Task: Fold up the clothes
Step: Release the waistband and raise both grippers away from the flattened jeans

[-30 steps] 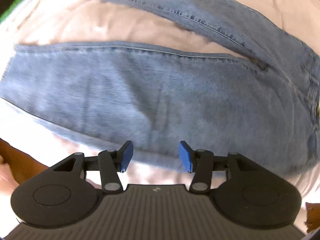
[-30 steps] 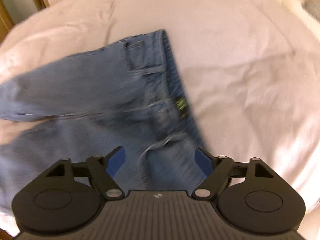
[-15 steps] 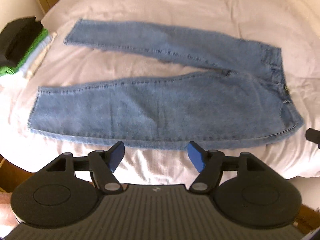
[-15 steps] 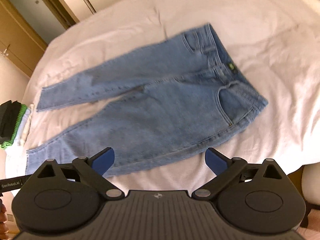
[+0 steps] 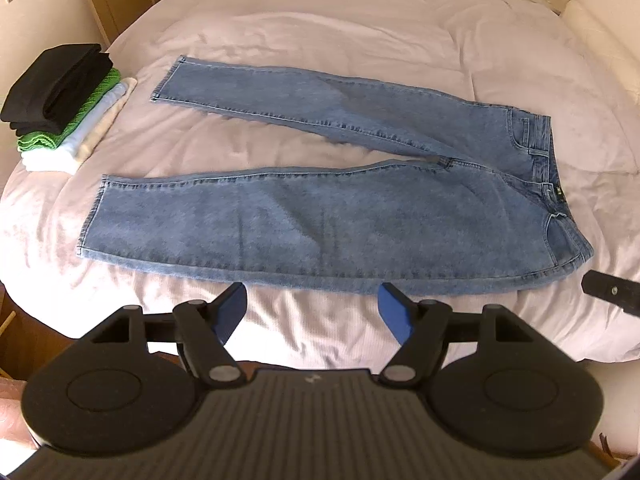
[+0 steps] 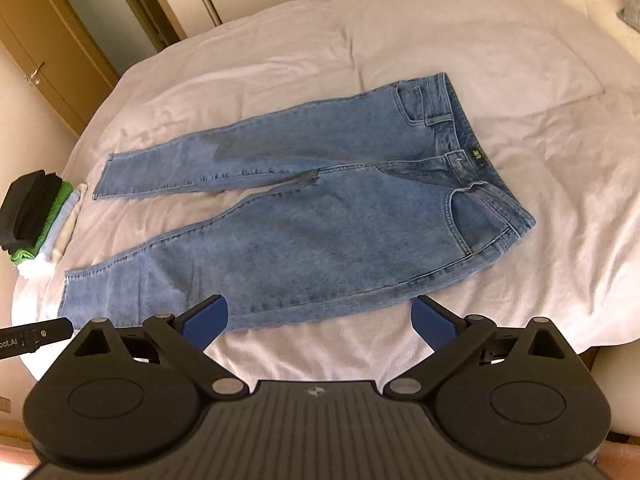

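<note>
Blue jeans (image 5: 320, 216) are spread flat on the bed (image 5: 360, 28), waistband at 3 o'clock. The left gripper (image 5: 312, 312) and right gripper (image 6: 320, 320) are held empty, jaws apart, above the near edge.

Faded blue jeans (image 5: 320, 220) lie on a pale pink bedspread (image 5: 360, 28); the folded stack (image 5: 68, 104) runs black, bright green, white and cream. Black grippers carry blue pads (image 5: 394, 312).

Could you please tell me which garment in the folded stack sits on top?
The black garment tops the folded stack; the green one lies directly beneath it, with pale ones below.
</note>
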A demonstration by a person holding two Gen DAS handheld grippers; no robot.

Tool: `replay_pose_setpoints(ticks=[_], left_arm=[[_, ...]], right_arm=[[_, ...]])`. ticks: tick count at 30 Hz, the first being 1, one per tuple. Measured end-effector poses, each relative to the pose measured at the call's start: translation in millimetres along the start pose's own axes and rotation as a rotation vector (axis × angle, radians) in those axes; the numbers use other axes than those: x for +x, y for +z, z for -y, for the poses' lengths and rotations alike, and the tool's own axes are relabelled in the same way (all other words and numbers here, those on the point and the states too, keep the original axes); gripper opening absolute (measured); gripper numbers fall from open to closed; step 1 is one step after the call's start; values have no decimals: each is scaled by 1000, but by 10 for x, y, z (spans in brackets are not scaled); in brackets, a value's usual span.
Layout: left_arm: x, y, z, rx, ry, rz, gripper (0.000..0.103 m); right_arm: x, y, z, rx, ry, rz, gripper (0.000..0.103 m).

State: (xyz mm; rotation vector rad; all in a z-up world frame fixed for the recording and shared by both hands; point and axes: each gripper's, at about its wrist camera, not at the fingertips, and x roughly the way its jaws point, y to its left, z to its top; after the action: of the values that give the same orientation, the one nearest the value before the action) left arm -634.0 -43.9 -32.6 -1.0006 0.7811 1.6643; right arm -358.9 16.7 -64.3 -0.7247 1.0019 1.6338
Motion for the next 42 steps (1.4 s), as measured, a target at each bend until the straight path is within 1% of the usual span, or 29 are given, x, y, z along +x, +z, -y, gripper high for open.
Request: replay_pose_setpoints(ticks=[5,7,9,13,16,19,23,31,35,42], left_arm=[[-116,-119,-19,-11,33,11,70],[-178,-159,-7,-18,46,23,74],[-233,-194,23,-22,53,32,75],[-316,-285,131,-23,48,48,75],[-333,-383,262,-21,43,43,75],[-371,-491,402,-12,36,38,75],[-453,-639,565,3,29,41,76],[-583,-906,794,3,28,46,77],[-630,-960,860,-2,28,53,77],[-714,-915,1001,16,36,88,77]], right_arm=[[44,-59,12,-5,7,-16,101],[33,-87,0,-15,17,-20,101],[3,-104,-6,-32,26,-22,101],[-96,-129,17,-61,14,-17,101],[-182,-161,65,-80,-23,-21,101],[-286,-216,160,-85,-49,-20,101],[-443,-320,342,-75,-62,-15,101],[-707,-519,641,-77,-56,0,101],[-807,-550,741,-86,-50,17,101],[-940,-512,926,-79,-33,55,101]])
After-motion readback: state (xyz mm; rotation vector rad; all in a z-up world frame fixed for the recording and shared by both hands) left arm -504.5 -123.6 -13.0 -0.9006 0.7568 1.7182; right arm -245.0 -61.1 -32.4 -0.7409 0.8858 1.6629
